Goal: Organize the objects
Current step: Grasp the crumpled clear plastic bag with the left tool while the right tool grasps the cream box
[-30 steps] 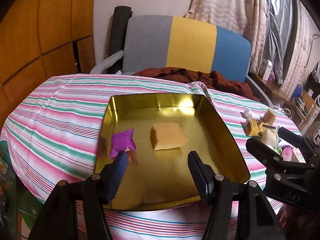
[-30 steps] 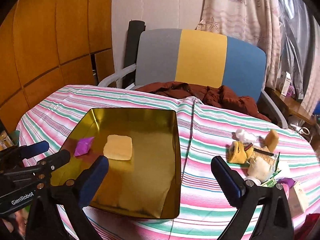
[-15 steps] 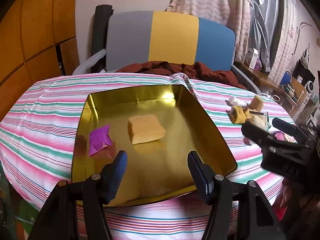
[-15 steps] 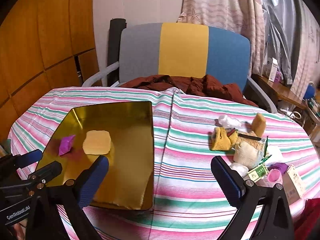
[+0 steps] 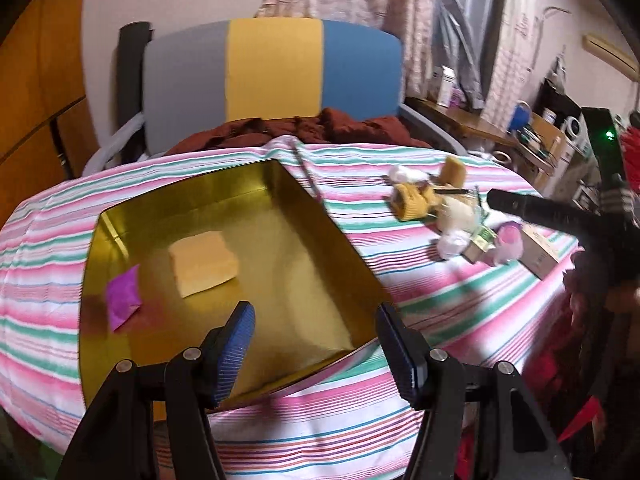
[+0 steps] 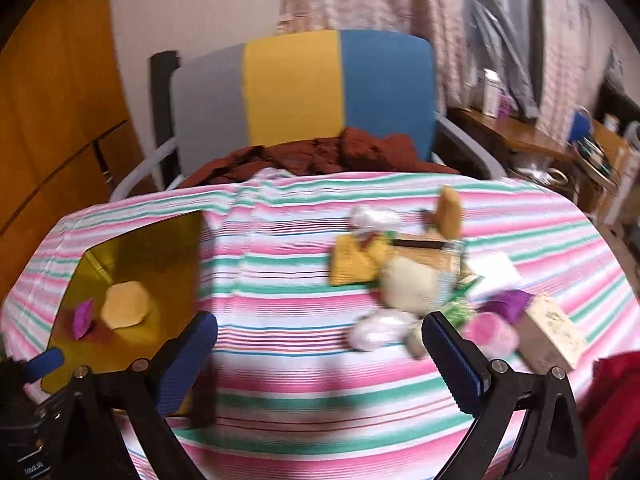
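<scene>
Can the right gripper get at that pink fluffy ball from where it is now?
Probably yes. The right gripper is open and empty, and the pink fluffy ball lies just past its right finger on the striped cloth. Nothing covers it, though a small box and a white wad crowd its sides.

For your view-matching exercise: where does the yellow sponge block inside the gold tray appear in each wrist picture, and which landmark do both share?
Left wrist: the yellow sponge block lies left of centre, in the gold tray, beside the purple piece.
Right wrist: the block sits at lower left, in the tray.
Shared landmark: the grey, yellow and blue chair.
</scene>
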Tool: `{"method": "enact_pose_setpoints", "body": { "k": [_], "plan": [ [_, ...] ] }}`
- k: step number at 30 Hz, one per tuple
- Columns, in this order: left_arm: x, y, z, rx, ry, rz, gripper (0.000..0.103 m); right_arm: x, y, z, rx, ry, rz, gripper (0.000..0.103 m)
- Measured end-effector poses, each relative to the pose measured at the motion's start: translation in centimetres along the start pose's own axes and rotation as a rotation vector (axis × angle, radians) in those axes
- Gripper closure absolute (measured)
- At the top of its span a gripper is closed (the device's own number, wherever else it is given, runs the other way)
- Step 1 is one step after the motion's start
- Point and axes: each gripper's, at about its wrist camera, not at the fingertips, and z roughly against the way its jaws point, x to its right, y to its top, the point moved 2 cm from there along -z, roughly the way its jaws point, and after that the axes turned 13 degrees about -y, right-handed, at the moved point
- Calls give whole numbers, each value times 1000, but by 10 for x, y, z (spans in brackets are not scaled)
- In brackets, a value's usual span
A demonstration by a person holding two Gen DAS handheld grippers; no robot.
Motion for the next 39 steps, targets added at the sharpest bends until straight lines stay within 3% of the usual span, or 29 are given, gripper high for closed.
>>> {"method": "enact_pose_setpoints", "body": {
  "k": [12, 19, 22, 24, 28, 39],
  "plan": [
    [48, 16, -28, -43, -99, -122, 40, 155, 11, -21, -125, -161, -251, 0],
    [81, 29, -58, -82, -152, -196, 40, 215, 5, -39, -160, -235, -377, 0],
    [92, 38, -79, -109, -168, -195, 40, 226, -7, -53, -188, -203, -434, 0],
    [97, 43, -90, -116, -171, -194, 41, 237, -16, -62, -231, -123, -512, 0],
    [109, 53, -117, -143, -187, -190, 41, 257, -28, -60, -204, -42, -648, 0],
    [125, 64, -189, -222, -186, -221, 41, 254, -27, -60, -187, -4, -666, 0]
  ]
}}
